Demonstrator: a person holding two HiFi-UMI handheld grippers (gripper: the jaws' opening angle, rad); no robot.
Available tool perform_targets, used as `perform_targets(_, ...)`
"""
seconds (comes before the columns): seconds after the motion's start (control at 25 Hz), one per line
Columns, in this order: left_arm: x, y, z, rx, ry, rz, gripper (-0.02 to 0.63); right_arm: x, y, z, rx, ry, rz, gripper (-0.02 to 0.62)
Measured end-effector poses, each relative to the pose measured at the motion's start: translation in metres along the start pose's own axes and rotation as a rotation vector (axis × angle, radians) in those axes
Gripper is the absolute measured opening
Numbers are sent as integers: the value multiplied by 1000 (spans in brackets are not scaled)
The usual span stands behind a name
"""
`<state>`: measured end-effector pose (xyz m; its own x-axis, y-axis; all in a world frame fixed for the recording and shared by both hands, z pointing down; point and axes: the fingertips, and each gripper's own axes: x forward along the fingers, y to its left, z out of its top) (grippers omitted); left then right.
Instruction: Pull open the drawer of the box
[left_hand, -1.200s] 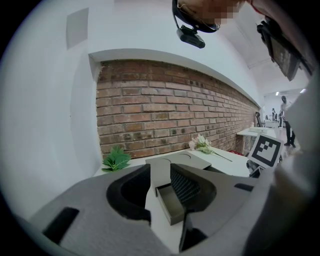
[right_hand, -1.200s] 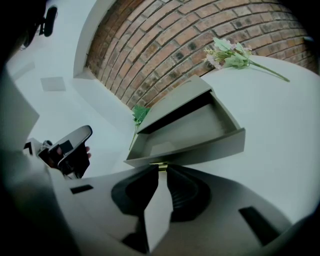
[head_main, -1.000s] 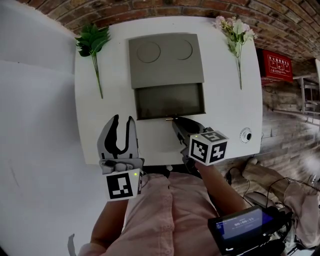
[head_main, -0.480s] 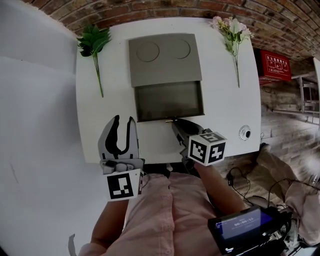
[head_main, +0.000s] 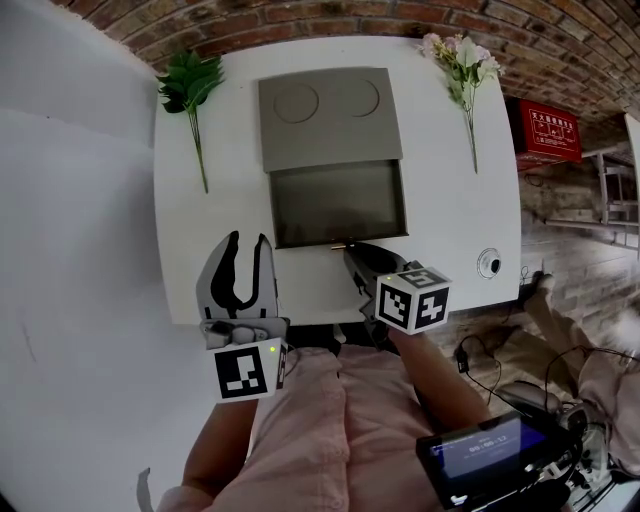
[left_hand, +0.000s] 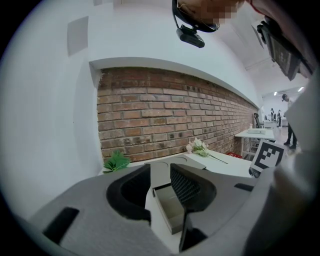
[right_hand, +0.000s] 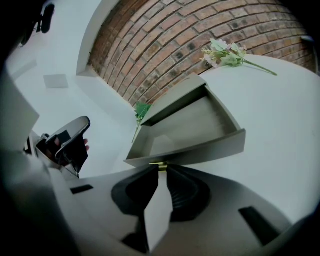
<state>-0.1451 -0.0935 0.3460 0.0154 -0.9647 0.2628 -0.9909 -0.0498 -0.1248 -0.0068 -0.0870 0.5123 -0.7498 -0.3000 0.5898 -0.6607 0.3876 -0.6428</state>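
Our right gripper (right_hand: 159, 172) clamps the drawer's (right_hand: 200, 145) small, likely slippery front knob (right_hand: 159, 165); the drawer looks light. Our left gripper (head_main: 247, 242) gapes empty beside it.

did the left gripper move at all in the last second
No. The left gripper sits at the same spot over the table near its front edge, jaws open and empty.

Mostly hidden: drawer knob (right_hand: 159, 165), seemingly between fingers (right_hand: 187, 192)
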Motion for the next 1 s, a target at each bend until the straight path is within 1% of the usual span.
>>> perform_targets(1.0, -16, -16, 5, 6, -12, -13, 129, -17, 3, -24, 8, 12, 0, 58)
